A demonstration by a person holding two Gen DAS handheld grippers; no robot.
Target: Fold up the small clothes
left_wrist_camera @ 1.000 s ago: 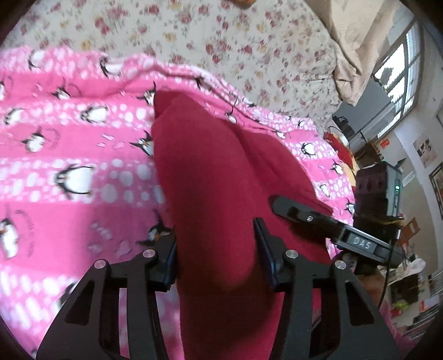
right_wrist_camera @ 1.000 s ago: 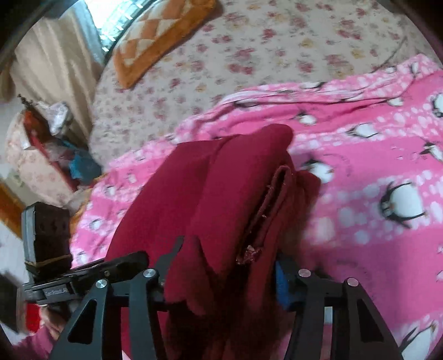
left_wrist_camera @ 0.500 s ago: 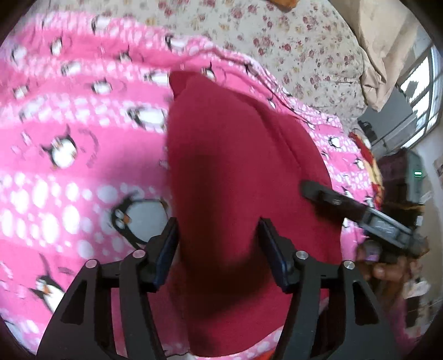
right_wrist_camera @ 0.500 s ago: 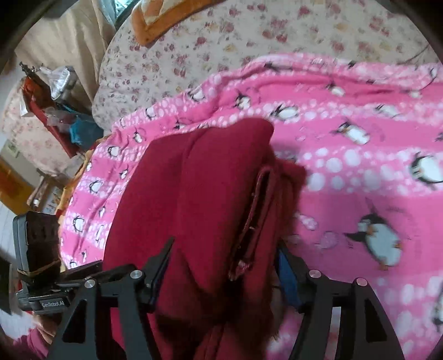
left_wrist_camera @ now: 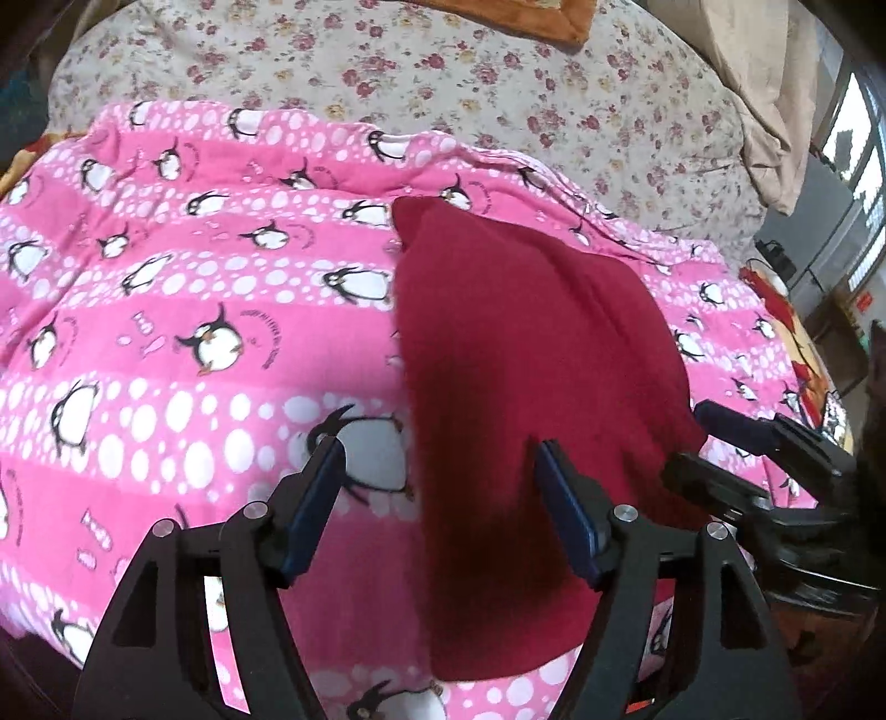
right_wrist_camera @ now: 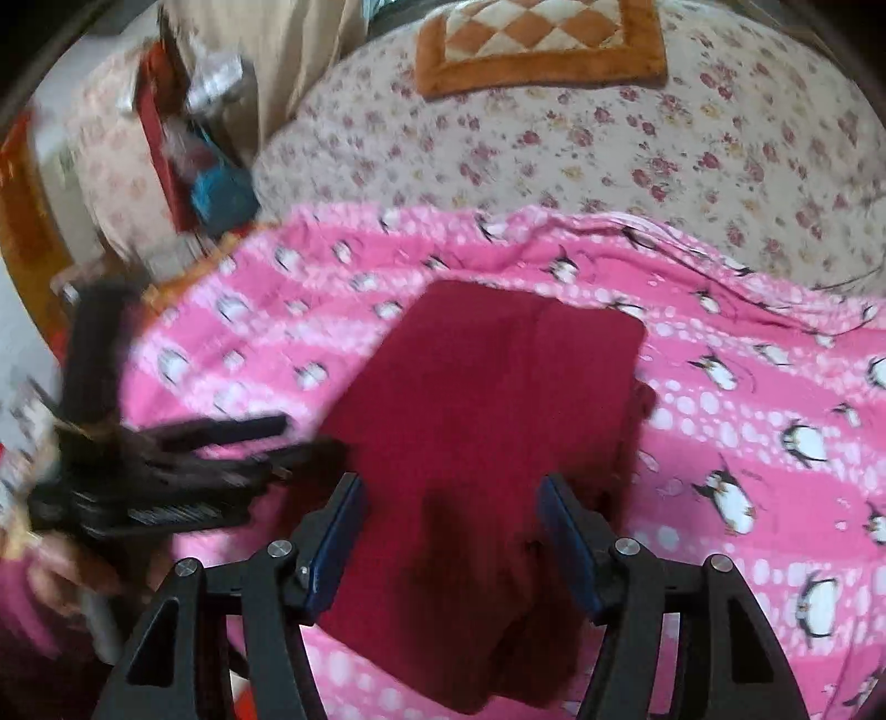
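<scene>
A folded dark red garment (left_wrist_camera: 531, 354) lies flat on the pink penguin blanket (left_wrist_camera: 183, 310); it also shows in the right wrist view (right_wrist_camera: 487, 410). My left gripper (left_wrist_camera: 437, 487) is open and empty, above the garment's near left edge. My right gripper (right_wrist_camera: 451, 515) is open and empty, above the garment's near end. The right gripper shows at the right of the left wrist view (left_wrist_camera: 775, 448). The left gripper shows blurred at the left of the right wrist view (right_wrist_camera: 183, 448).
The blanket lies on a floral bedsheet (left_wrist_camera: 421, 72). An orange checked cushion (right_wrist_camera: 537, 39) sits at the far side of the bed. Cluttered furniture (right_wrist_camera: 194, 144) stands beyond the bed's left edge, and a window (left_wrist_camera: 853, 149) is at the far right.
Both grippers have opened and let go of the red garment. They have pulled back and up, and the garment now lies flat on the blanket.
</scene>
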